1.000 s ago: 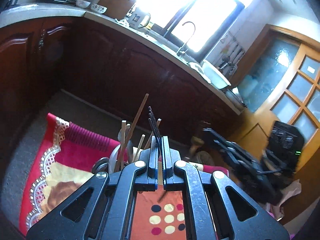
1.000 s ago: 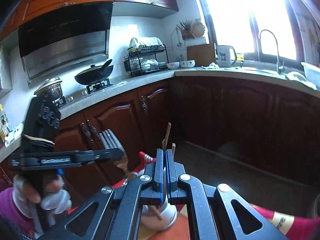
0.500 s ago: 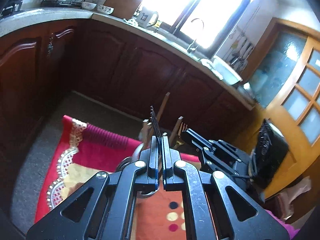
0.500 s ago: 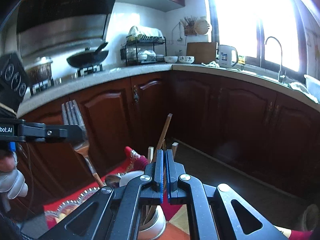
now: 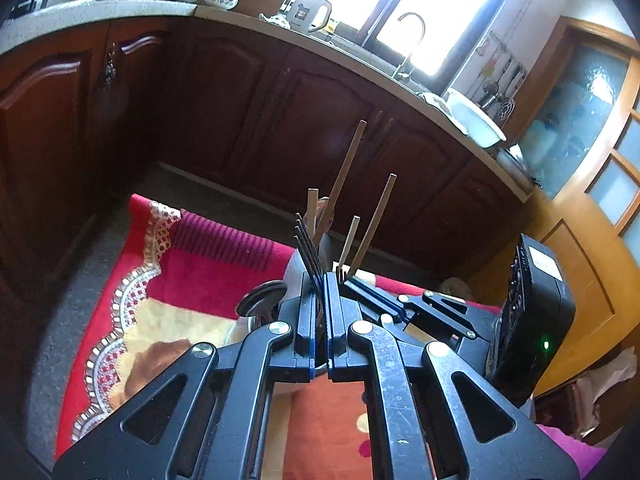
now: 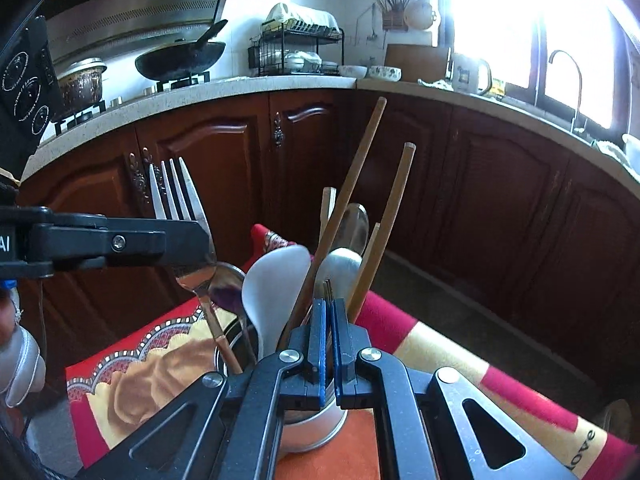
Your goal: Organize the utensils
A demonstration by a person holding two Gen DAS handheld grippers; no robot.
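Both tongs loading the holder — forks going in together

Left tongs (image 6: 200, 246) are pinching a fork (image 6: 180, 204) over the metal holder (image 6: 316, 428); right tongs (image 6: 329, 312) are pinching another fork (image 5: 307, 246) — handles risk jamming against crowded chopsticks (image 6: 352, 200) and tipping the holder.

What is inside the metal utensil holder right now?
The metal utensil holder holds wooden chopsticks, a white spoon and metal spoons. The right gripper hides its inside, so lower ends and anything shorter cannot be seen.
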